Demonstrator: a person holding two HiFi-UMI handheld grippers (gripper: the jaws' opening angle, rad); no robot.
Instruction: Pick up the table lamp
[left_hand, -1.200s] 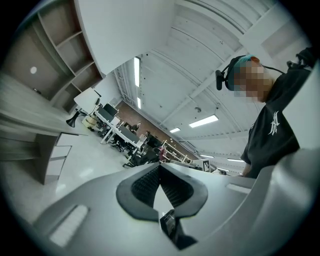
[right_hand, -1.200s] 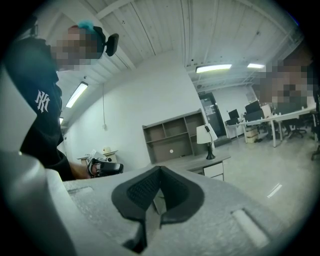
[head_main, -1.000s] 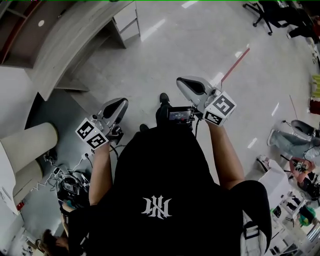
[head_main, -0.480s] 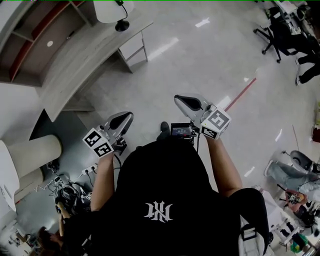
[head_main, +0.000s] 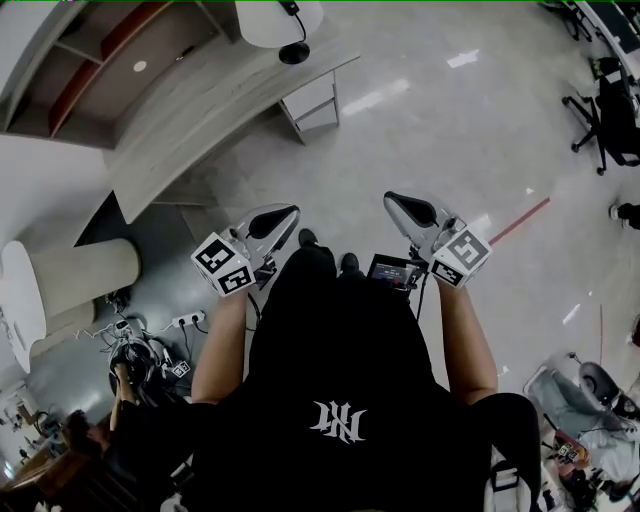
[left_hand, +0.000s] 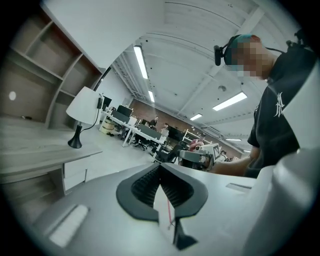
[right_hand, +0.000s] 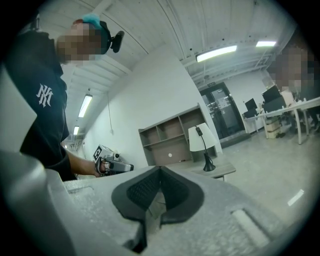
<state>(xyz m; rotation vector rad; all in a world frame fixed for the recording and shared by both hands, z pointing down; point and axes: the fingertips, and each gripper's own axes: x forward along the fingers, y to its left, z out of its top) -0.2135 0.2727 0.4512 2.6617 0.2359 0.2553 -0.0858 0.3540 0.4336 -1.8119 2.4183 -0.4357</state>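
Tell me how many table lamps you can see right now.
1. The table lamp stands near the end of the wooden desk, beside the shelving. Others could be hidden beyond the camera views.

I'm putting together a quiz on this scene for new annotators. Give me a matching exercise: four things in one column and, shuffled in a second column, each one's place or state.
Things:
1. table lamp
2. left gripper
3. office chair
4. round column

Places or states:
A. on the floor at the head view's right edge
B. at the head view's left edge
C. jaws shut, nothing between them
D. standing on the wooden desk

Pairs: 1-D, 2-C, 3-A, 4-B
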